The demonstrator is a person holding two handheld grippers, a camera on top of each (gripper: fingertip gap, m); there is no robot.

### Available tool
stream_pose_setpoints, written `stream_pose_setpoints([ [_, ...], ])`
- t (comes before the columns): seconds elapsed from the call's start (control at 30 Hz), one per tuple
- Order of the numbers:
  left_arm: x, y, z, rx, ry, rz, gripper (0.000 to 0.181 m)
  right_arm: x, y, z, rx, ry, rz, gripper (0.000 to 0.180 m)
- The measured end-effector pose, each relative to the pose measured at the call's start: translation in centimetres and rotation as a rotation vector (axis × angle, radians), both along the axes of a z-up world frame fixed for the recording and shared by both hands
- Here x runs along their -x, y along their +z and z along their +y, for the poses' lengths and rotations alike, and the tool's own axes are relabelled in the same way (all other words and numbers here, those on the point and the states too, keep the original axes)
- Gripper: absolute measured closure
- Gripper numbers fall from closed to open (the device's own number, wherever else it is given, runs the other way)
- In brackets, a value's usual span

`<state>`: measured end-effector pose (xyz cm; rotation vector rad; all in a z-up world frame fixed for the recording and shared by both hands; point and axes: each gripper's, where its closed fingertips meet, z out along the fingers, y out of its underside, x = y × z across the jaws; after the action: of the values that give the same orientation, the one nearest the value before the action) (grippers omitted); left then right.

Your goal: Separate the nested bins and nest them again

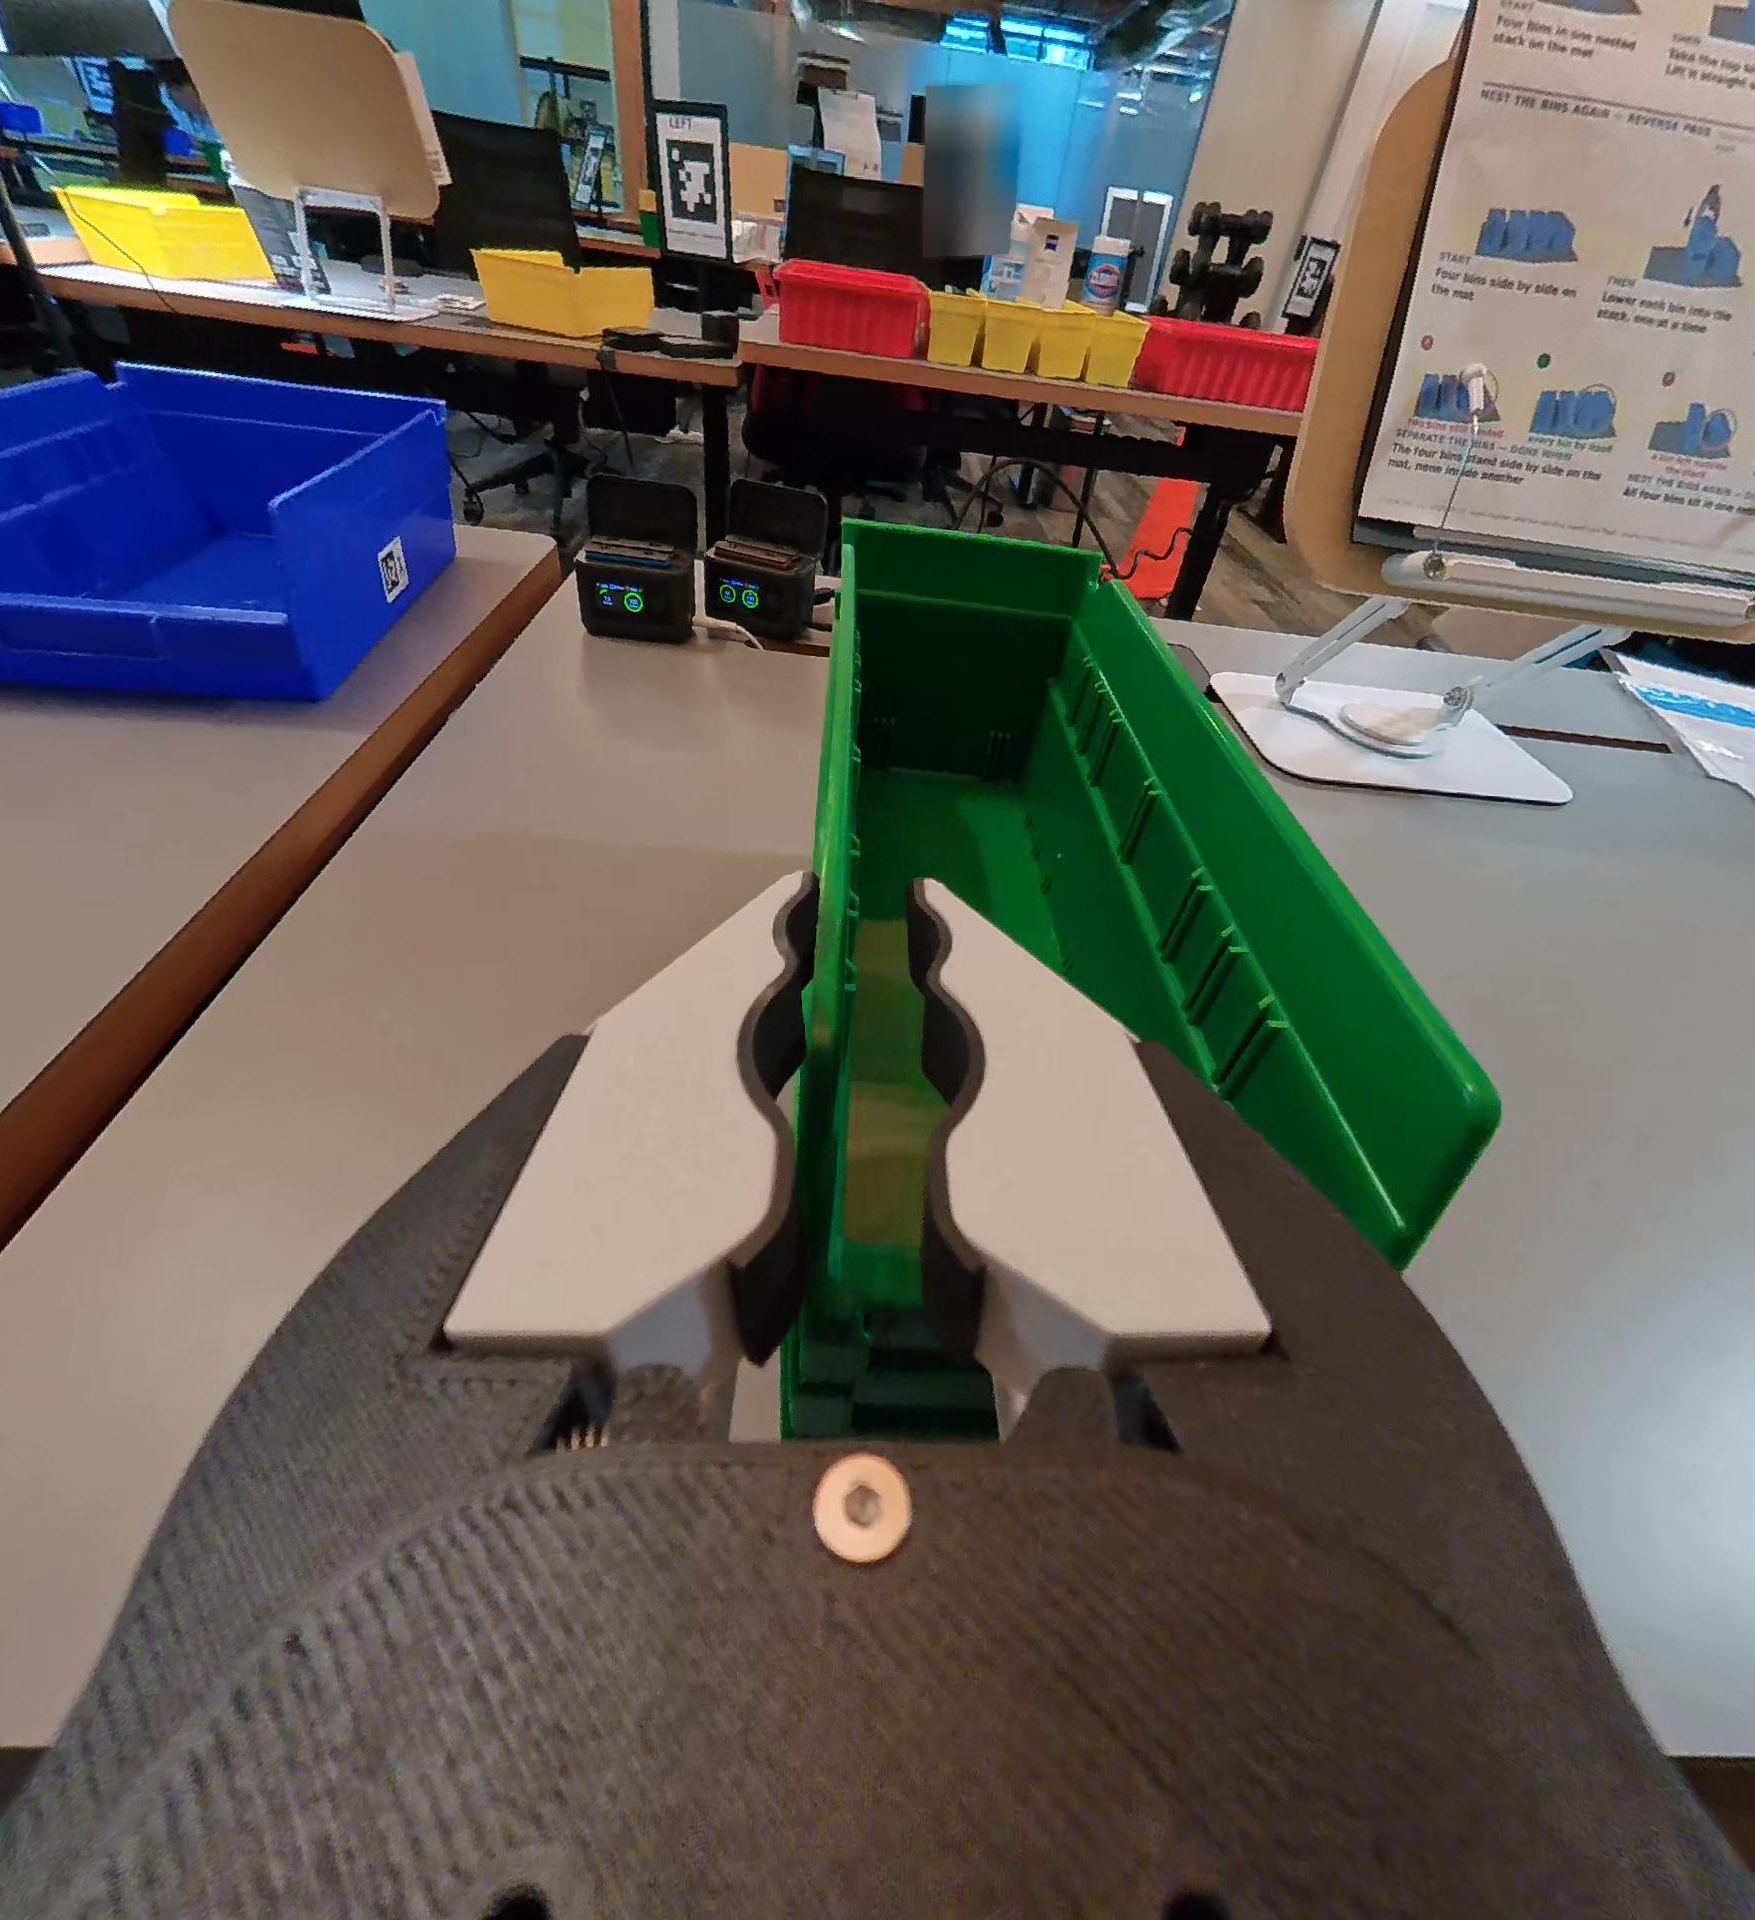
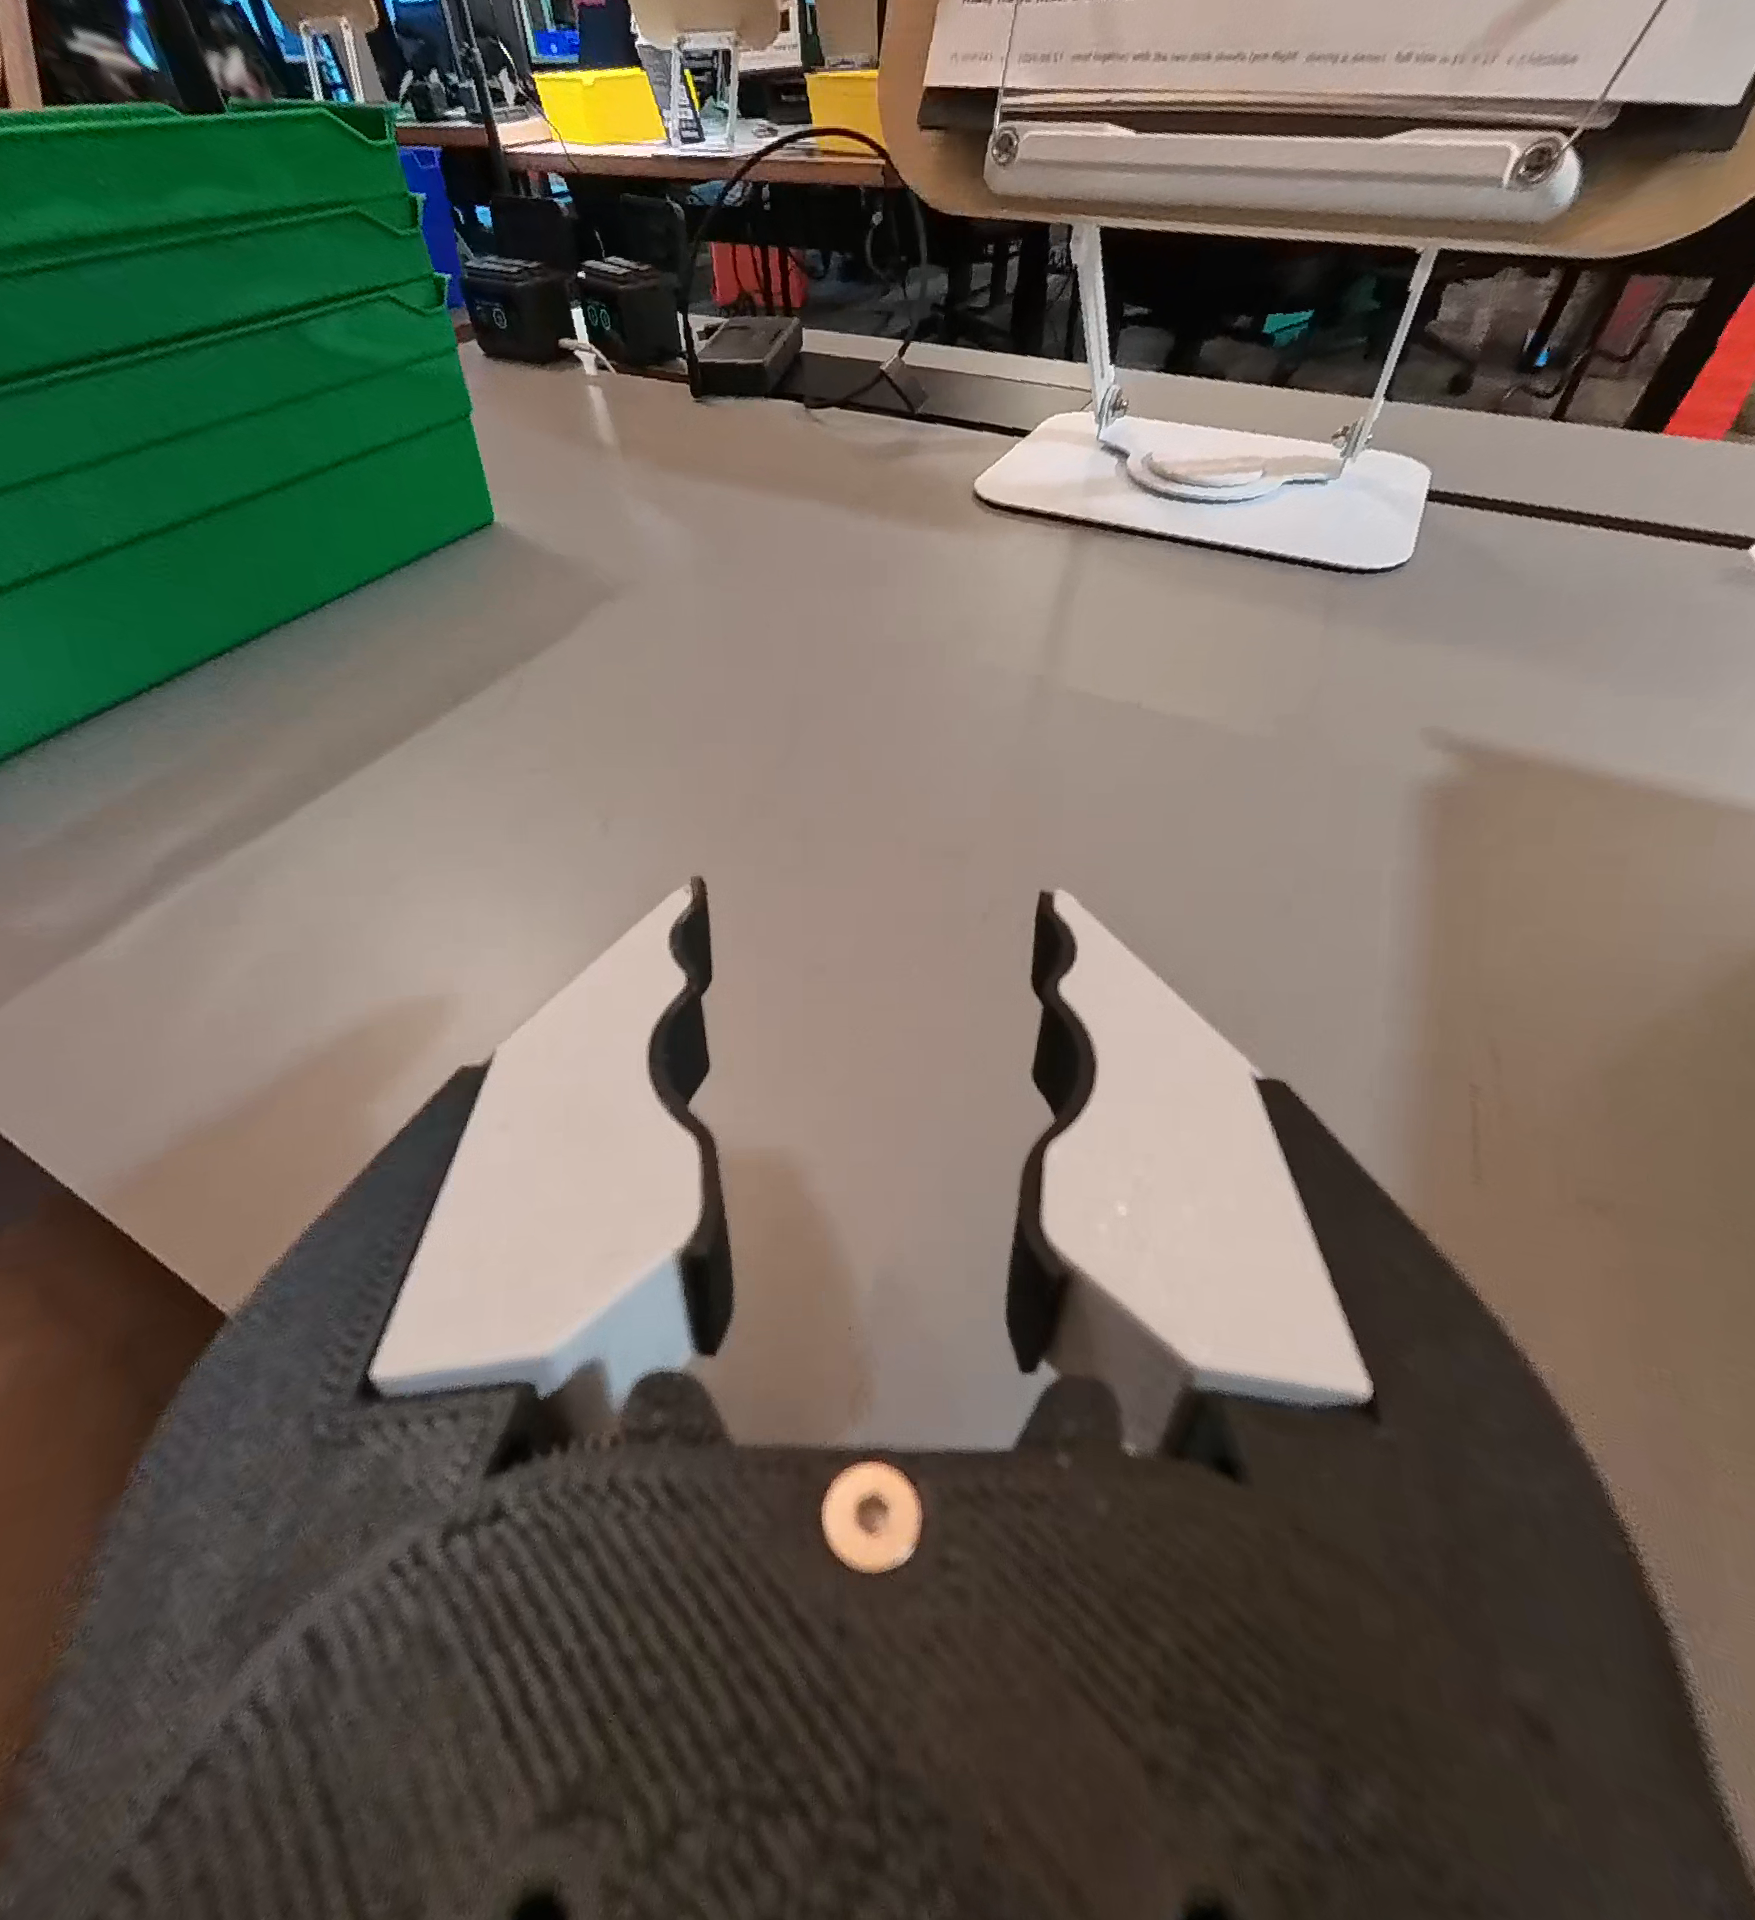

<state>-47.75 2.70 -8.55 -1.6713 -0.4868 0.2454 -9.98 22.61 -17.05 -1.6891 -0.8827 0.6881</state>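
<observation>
In the left wrist view my left gripper (image 1: 862, 894) is shut on the left long wall of a green bin (image 1: 1112, 831), one finger outside the wall and one inside. The bin's open inside runs away from me, and I cannot tell whether it is lifted. In the right wrist view a stack of several nested green bins (image 2: 177, 416) stands on the grey table (image 2: 956, 675) at the left, seen side-on. My right gripper (image 2: 871, 894) is open and empty, low over the bare table to the right of the stack and apart from it.
A blue bin (image 1: 177, 551) sits on the neighbouring table to the left. Two black charger cases (image 1: 696, 592) with cables stand at the table's far edge. A document stand with an instruction sheet (image 1: 1579, 312) stands on a white base (image 2: 1205, 499) at the back right. Papers (image 1: 1746, 748) lie at the far right.
</observation>
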Motion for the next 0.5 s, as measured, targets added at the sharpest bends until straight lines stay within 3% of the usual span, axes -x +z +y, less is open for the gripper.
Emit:
stream_pose_setpoints([
  [0.5,0.17,-0.57,0.18,-0.004,-0.011,-0.034,0.164,0.30,-0.29,-0.46,-0.026,0.013,-0.031,0.119],
])
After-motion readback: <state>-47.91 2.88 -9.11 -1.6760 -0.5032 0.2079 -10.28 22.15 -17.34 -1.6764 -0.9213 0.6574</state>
